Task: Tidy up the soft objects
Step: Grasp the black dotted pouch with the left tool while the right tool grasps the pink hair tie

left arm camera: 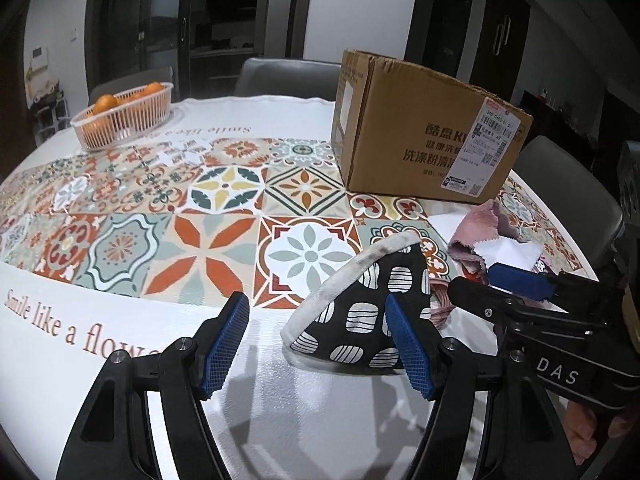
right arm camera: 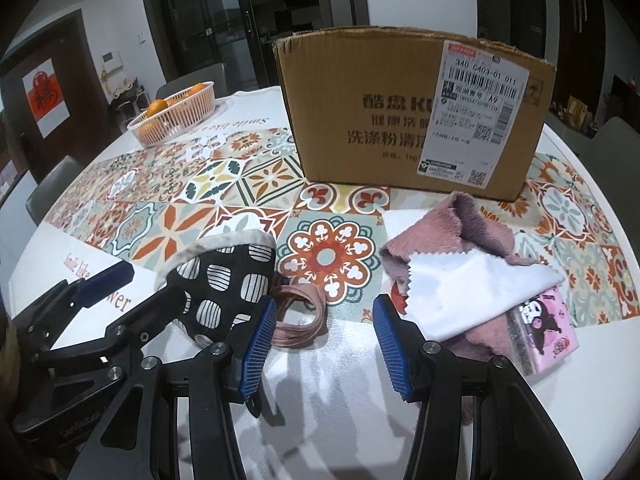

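Note:
A black oven mitt with white patches and a grey cuff (left arm camera: 360,304) lies on the table just ahead of my left gripper (left arm camera: 316,340), which is open around its near end. It also shows in the right wrist view (right arm camera: 224,280). My right gripper (right arm camera: 324,344) is open and empty over the white table edge. A coil of pink bands (right arm camera: 300,316) lies just ahead of it. A pink fluffy towel (right arm camera: 452,232) with a white cloth (right arm camera: 472,292) on it lies to the right. A pink cartoon packet (right arm camera: 548,328) sits beside the towel.
An open cardboard box (right arm camera: 400,112) stands on the patterned tablecloth (right arm camera: 332,256) behind the soft things; it also shows in the left wrist view (left arm camera: 420,136). A pink basket of oranges (left arm camera: 124,116) stands at the far left. Grey chairs (left arm camera: 280,76) ring the table.

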`<action>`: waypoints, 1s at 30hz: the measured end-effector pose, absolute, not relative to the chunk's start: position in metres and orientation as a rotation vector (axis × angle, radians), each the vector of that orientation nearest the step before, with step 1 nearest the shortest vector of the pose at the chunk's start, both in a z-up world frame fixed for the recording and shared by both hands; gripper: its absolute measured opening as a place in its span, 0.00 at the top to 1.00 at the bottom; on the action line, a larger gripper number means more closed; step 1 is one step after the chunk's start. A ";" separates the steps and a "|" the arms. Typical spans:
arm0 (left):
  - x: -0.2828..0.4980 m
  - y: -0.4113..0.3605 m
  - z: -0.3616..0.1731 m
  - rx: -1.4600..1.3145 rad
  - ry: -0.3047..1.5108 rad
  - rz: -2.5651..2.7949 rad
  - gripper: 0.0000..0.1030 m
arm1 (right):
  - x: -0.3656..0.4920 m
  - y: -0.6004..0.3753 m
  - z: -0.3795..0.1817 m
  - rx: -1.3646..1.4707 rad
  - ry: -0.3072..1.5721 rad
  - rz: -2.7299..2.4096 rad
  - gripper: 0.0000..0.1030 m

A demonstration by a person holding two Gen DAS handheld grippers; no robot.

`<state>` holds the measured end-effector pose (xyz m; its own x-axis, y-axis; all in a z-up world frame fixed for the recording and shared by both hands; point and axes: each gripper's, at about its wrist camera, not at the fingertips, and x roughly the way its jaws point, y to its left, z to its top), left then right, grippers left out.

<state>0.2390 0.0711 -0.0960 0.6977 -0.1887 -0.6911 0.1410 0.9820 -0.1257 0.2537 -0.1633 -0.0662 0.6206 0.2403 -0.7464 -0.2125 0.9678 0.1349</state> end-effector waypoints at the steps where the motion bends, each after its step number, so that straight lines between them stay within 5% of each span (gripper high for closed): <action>1: 0.241 0.071 -0.098 -0.074 0.784 -0.188 0.32 | 0.256 -0.163 -0.068 0.036 0.867 0.259 0.50; 6: 0.250 0.073 -0.106 -0.128 0.822 -0.209 0.36 | 0.263 -0.161 -0.073 0.041 0.881 0.265 0.57; 16: 0.251 0.074 -0.114 -0.201 0.834 -0.218 0.66 | 0.269 -0.155 -0.085 0.040 0.921 0.293 0.81; 21: 0.247 0.074 -0.111 -0.199 0.822 -0.210 0.71 | 0.268 -0.156 -0.087 0.034 0.919 0.292 0.92; 30: 0.238 0.073 -0.091 -0.183 0.767 -0.182 0.77 | 0.263 -0.161 -0.077 0.047 0.889 0.282 0.95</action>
<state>0.2380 0.0732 -0.0912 0.7061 -0.2295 -0.6699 0.0965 0.9684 -0.2301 0.2631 -0.1613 -0.0768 0.5957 0.2624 -0.7591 -0.2236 0.9619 0.1571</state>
